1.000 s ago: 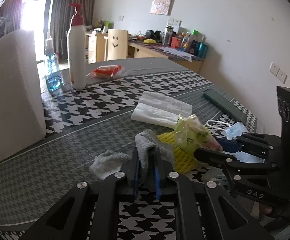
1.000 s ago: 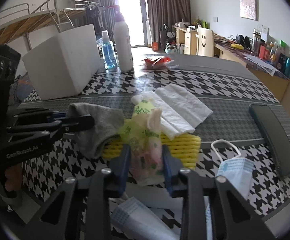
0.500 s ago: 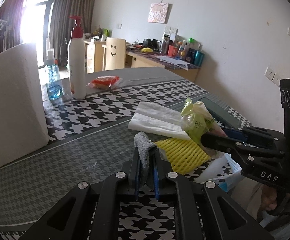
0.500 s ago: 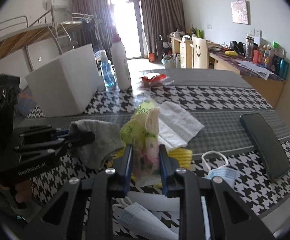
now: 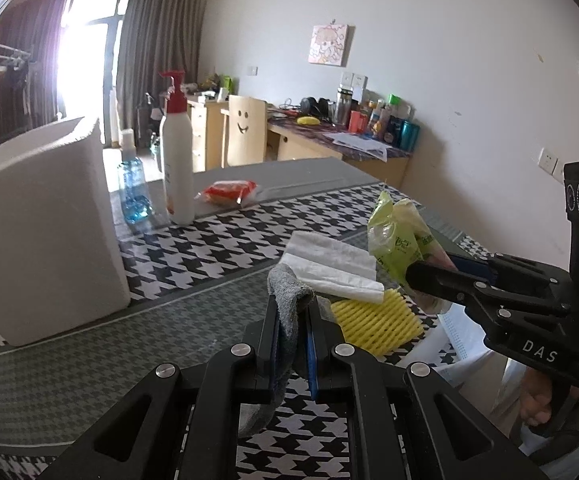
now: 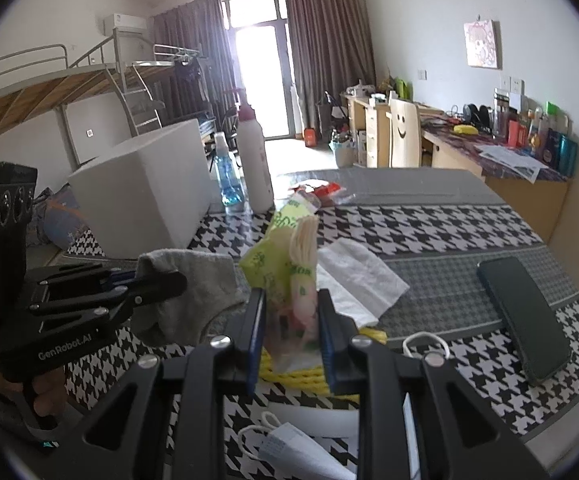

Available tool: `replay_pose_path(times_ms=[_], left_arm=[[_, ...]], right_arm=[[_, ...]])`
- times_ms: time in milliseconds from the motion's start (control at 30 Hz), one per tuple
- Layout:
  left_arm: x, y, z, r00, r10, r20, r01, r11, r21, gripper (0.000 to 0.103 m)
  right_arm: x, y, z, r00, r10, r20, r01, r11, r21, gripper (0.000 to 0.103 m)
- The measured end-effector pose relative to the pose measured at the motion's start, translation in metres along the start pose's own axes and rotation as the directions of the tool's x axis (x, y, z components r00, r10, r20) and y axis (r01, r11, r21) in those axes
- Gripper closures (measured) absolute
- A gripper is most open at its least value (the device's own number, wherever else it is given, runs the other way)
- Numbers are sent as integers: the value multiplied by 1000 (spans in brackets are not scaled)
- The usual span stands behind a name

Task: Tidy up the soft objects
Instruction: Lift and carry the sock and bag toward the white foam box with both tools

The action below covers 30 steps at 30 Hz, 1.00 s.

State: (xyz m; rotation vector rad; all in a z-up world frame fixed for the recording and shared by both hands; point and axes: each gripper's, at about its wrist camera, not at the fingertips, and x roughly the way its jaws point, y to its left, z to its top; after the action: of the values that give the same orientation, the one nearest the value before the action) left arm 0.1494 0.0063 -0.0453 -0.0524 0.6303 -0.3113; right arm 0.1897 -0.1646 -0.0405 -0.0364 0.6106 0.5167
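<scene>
Left wrist view: the left tongs [image 5: 294,332] are clenched on a grey sock [image 5: 287,304], whose top pokes out above the pads while its toe hangs below, clear of the worktop [image 5: 69,360]. To the right, the right tongs [image 5: 421,276] grip a crumpled green plastic bag [image 5: 399,236] held above the yellow foam net [image 5: 375,320] and the white tissue [image 5: 329,264], both lying on the worktop. To carry well, I judge each hand should keep its grip firm and lift until the dangling ends clear the net and tissue, so nothing gets dragged along. The white box [image 5: 41,232] at far left looks a likely drop place, though that is a guess.

Right wrist view: the right tongs [image 6: 291,332] hold the bag [image 6: 285,264] between the pads, tilted down toward the worktop. The left tongs [image 6: 161,284] hold the sock [image 6: 185,292] at left, a hand [image 6: 45,396] beneath the grip. A dark phone [image 6: 523,316] and face masks [image 6: 297,448] lie nearby, untouched.
</scene>
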Motion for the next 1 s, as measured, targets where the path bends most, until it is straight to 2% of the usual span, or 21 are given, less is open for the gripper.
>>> replay_pose_path(times_ms=[233,433,1000], left_arm=[[-13,2,9,999,27,35,-27,1000,3,92],[-20,3,14,995,83,63,-85,996,25,92],[-47,18,34,982,138,129,-141,990,15,92]], right_arm=[[-3,2,10,999,29,31,-29,1000,-10,74],[-1,5,17,998,47,50,-46,999,-29,74],[-3,15,43,991,81,106,-73,994,-79,74]])
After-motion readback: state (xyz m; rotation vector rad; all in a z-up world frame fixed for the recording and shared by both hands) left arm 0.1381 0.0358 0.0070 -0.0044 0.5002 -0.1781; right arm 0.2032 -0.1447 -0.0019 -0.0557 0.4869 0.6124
